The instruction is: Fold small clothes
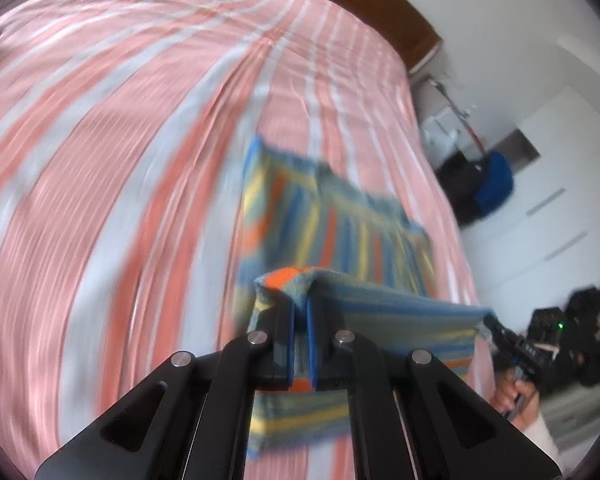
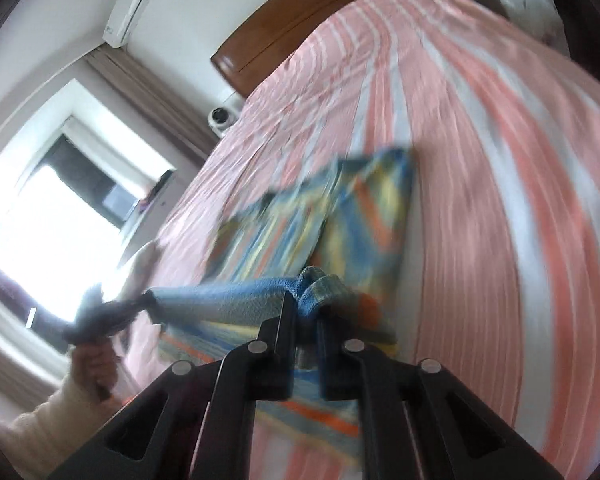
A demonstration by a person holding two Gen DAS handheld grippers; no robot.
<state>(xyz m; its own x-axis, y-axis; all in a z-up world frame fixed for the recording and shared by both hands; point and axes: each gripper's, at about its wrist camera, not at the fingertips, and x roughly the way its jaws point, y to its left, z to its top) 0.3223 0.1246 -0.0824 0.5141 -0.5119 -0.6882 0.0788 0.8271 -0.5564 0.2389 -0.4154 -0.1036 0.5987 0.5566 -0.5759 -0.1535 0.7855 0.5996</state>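
The left gripper [image 1: 300,312], low in the middle of the frame, is pinching a corner of cloth between its nearly closed fingers [image 1: 279,344]. The right gripper [image 2: 306,312] is clamping the opposite corner likewise. Each hand [image 2: 94,364], sleeved in cream, is gripping its handle near a frame edge.

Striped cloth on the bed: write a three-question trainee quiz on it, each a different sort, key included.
1. True or false: both grippers are shut on the striped cloth.
2. The cloth's held edge between the left gripper and the right gripper is: A) stretched taut B) lying flat on the bed C) rolled in a ball.
3. Fill in: the bed cover has pink and ____ stripes.

Key: 1 true; 2 A; 3 white.
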